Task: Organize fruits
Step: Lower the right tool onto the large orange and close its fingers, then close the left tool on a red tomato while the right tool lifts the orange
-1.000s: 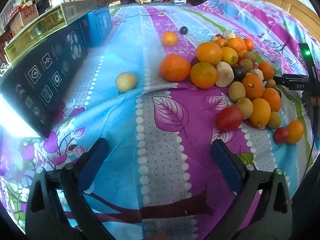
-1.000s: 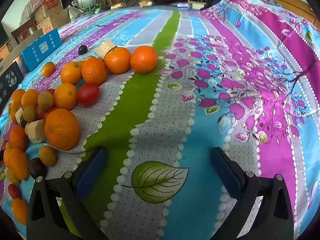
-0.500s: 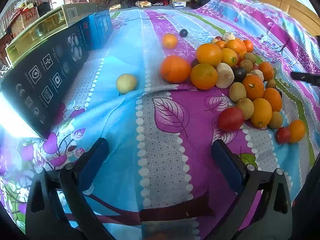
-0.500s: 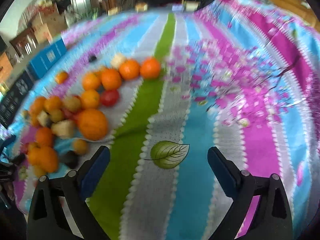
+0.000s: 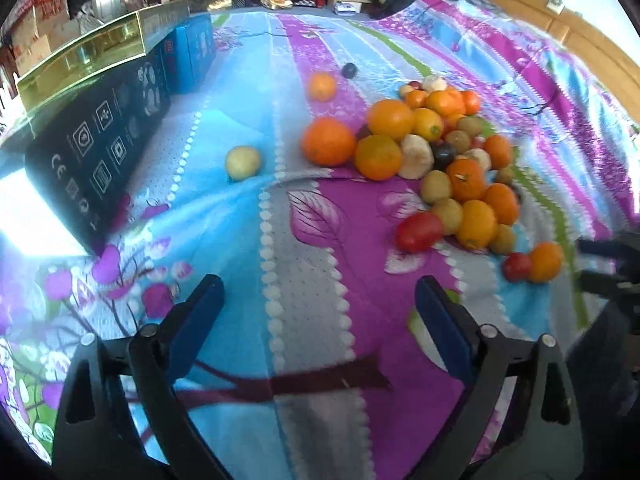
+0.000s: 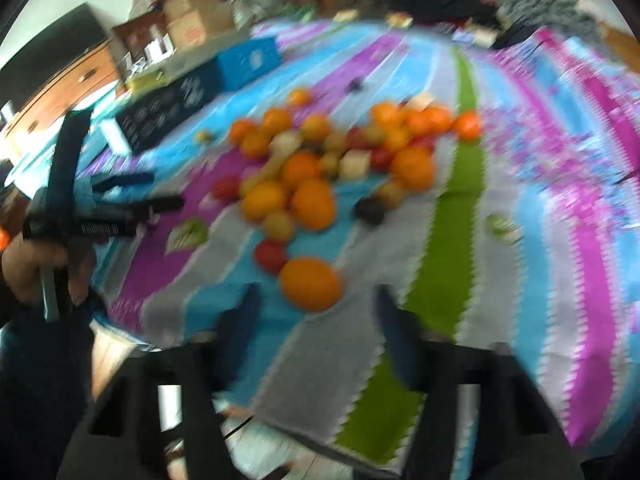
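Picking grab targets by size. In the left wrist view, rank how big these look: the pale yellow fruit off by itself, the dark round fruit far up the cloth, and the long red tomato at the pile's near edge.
1. Red tomato, though it is nearest the camera.
2. Pale yellow fruit, close to the tomato; true order unsure.
3. Dark round fruit, smallest-looking, but also farthest.

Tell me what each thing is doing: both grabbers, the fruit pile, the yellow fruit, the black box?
left gripper, jaws wide, just closed slightly, empty.
right gripper, jaws just been closing, pinching nothing.
nearest orange, lying free before the right jaws.
fruit pile, heaped, unsorted.
yellow fruit, lying alone.
black box, lying flat.
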The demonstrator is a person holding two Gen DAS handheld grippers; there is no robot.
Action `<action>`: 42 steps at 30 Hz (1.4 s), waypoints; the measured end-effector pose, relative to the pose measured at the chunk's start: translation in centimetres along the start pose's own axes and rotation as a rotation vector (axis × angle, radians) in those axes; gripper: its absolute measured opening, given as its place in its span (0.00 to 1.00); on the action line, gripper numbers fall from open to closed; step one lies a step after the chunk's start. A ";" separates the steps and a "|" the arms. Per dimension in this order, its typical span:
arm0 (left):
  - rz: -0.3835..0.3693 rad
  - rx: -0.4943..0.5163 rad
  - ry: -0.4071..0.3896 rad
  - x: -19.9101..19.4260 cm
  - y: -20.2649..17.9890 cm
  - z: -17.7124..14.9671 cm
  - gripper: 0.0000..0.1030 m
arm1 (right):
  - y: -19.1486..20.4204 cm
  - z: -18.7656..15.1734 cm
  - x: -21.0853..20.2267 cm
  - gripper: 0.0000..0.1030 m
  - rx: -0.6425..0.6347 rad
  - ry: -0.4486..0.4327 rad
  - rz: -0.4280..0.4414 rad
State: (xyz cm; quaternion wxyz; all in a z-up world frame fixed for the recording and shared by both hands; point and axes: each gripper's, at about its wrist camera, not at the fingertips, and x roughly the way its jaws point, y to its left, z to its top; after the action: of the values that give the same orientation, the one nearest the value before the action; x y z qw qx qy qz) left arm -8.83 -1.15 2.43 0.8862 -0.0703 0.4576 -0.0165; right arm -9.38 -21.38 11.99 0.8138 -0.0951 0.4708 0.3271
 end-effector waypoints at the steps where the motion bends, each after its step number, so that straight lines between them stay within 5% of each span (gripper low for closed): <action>1: -0.013 -0.003 0.003 -0.3 -0.1 -0.1 0.92 | 0.0 -0.2 0.5 0.39 -0.011 0.024 0.027; 8: -0.069 -0.002 0.018 -0.9 -0.5 0.4 0.92 | 0.3 0.1 2.4 0.53 -0.210 0.070 0.026; 15: -0.101 0.077 0.039 -0.6 -2.1 1.3 0.92 | 1.0 1.0 4.2 0.53 -0.427 0.123 0.051; 17: -0.114 0.118 0.057 -0.2 -2.5 1.4 0.88 | 1.2 1.1 4.6 0.45 -0.449 0.126 0.061; 22: -0.156 0.190 0.093 1.0 -3.3 1.9 0.70 | 0.3 1.2 4.1 0.40 -0.342 0.107 0.077; 30: -0.253 0.222 0.117 2.7 -3.5 3.0 0.45 | -3.2 0.9 0.1 0.40 0.043 -0.054 0.138; 39: -0.265 0.274 0.108 3.7 -4.2 3.7 0.44 | -2.9 0.3 0.1 0.40 0.106 -0.069 0.148; 42: -0.277 0.276 0.108 3.8 -4.5 3.5 0.30 | -3.1 0.4 -0.1 0.40 0.125 -0.083 0.143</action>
State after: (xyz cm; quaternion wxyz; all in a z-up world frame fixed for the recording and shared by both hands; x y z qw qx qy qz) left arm -3.59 -5.54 2.02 0.8508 -0.0097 0.4838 -0.2047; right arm -7.20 -23.59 11.80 0.8115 0.0034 0.4618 0.3580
